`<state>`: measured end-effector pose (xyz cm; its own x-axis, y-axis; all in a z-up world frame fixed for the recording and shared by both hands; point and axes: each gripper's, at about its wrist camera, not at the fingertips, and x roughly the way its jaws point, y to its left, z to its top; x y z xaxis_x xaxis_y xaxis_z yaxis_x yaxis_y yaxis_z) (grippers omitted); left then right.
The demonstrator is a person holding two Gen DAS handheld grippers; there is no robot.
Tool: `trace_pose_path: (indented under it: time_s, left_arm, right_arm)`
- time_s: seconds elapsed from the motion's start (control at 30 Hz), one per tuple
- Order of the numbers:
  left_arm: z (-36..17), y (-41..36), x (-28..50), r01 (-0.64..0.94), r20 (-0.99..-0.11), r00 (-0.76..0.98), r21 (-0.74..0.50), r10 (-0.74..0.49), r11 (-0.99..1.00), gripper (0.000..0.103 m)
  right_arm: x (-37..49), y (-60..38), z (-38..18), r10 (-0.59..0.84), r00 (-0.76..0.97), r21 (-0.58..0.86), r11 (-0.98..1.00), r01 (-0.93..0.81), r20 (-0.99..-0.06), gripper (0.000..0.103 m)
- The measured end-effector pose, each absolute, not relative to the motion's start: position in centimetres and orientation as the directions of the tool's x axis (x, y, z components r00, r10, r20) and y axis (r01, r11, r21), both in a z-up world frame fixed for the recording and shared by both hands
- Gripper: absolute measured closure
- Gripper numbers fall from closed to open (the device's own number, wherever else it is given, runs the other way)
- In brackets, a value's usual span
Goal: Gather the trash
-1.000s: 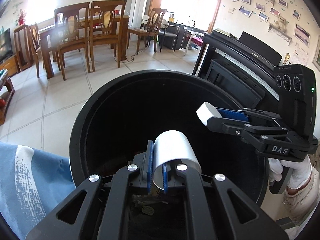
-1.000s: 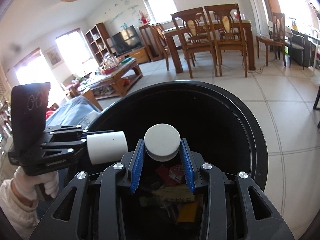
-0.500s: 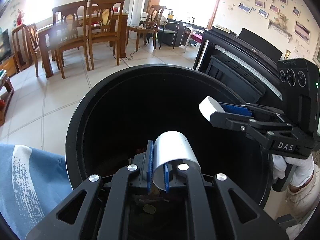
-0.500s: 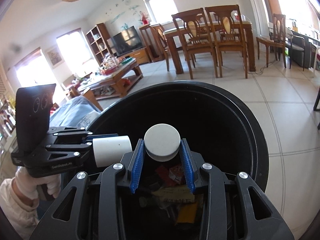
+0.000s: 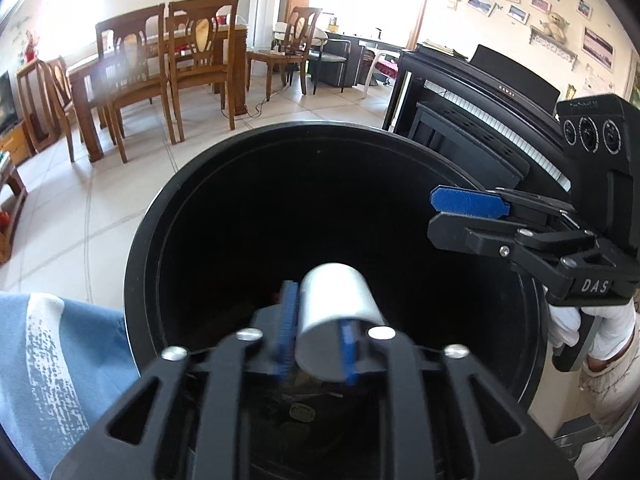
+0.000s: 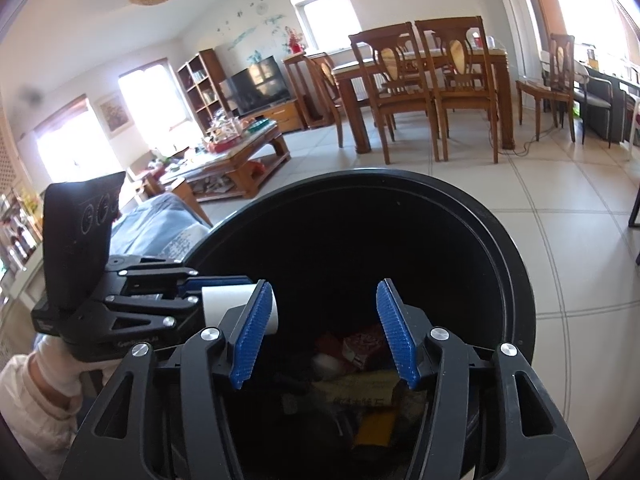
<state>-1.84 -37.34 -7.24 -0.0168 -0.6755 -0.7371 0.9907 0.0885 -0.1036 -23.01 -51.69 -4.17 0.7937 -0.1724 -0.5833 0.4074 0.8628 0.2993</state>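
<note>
A round black bin [image 5: 320, 128] fills both views, and both grippers hang over its mouth. A white paper cup [image 5: 336, 300] lies between the blurred blue pads of my left gripper [image 5: 316, 316]. Its jaws are opening and the pads stand off the cup's wall. In the right wrist view the cup [image 6: 224, 304] still sits at the left gripper [image 6: 236, 296]. My right gripper [image 6: 324, 286] is opening, with nothing between its pads. Below it a small white round piece [image 6: 326, 362] lies on wrappers and other trash [image 6: 360, 392] in the bin [image 6: 400, 176]. The right gripper [image 5: 436, 216] shows empty over the bin's right rim.
A black piano [image 5: 480, 120] stands just right of the bin. A blue cloth [image 5: 48, 360] lies at its left. Tiled floor leads to a wooden dining table with chairs [image 6: 420, 80] and a cluttered coffee table [image 6: 236, 160]. White-gloved hands [image 6: 52, 368] hold the grippers.
The right gripper's pads have spread and the white round piece has dropped from them into the bin. The left gripper's pads have parted from the cup's wall. Neither hand has shifted much.
</note>
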Motion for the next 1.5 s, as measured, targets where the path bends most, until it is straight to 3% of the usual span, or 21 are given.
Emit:
trace_pose_path:
  time_s: [0.03, 0.07, 0.1, 0.43, 0.53, 0.67, 1.17, 1.5]
  left_arm:
    - [-7.0, -37.3, -2.2, 0.993, -0.733, -0.008, -0.087, -0.68, 0.082, 0.055]
    - [-7.0, -37.3, -2.4, 0.994, -0.731, 0.008, -0.07, -0.682, 0.086, 0.027]
    - [-6.9, -37.2, -2.7, 0.995, -0.724, 0.024, -0.051, -0.69, 0.089, 0.015]
    - [-7.1, -36.6, -3.0, 0.996, -0.725, 0.038, -0.029, -0.687, 0.086, 0.011]
    - [-6.8, -36.1, -3.5, 0.997, -0.719, 0.04, -0.022, -0.694, 0.08, 0.008]
    - [-6.0, -35.1, -4.0, 0.997, -0.697, 0.05, -0.004, -0.716, 0.074, 0.005]
    - [-3.0, -27.2, -2.6, 0.974, -0.629, 0.163, -0.019, -0.76, 0.225, 0.005]
    - [-0.9, -17.9, 2.0, 0.889, -0.574, 0.327, -0.084, -0.751, 0.451, 0.005]
  right_arm:
    - [-23.1, -51.8, -4.1, -0.175, 0.795, 0.3, 0.862, 0.409, -0.581, 0.048]
    - [-23.2, -51.7, -4.0, -0.179, 0.795, 0.299, 0.861, 0.411, -0.579, 0.048]
    - [-23.3, -51.8, -3.9, -0.183, 0.796, 0.298, 0.86, 0.414, -0.577, 0.048]
    - [-24.5, -51.5, -3.3, -0.22, 0.806, 0.3, 0.849, 0.435, -0.549, 0.048]
    - [-24.7, -51.6, -3.0, -0.228, 0.813, 0.309, 0.843, 0.44, -0.536, 0.035]
    - [-24.6, -51.2, -2.5, -0.227, 0.82, 0.311, 0.845, 0.434, -0.526, 0.033]
    - [-21.3, -46.9, 0.0, -0.188, 0.848, 0.316, 0.871, 0.377, -0.495, 0.006]
    - [-14.4, -39.6, 1.3, -0.064, 0.856, 0.294, 0.924, 0.246, -0.513, 0.005]
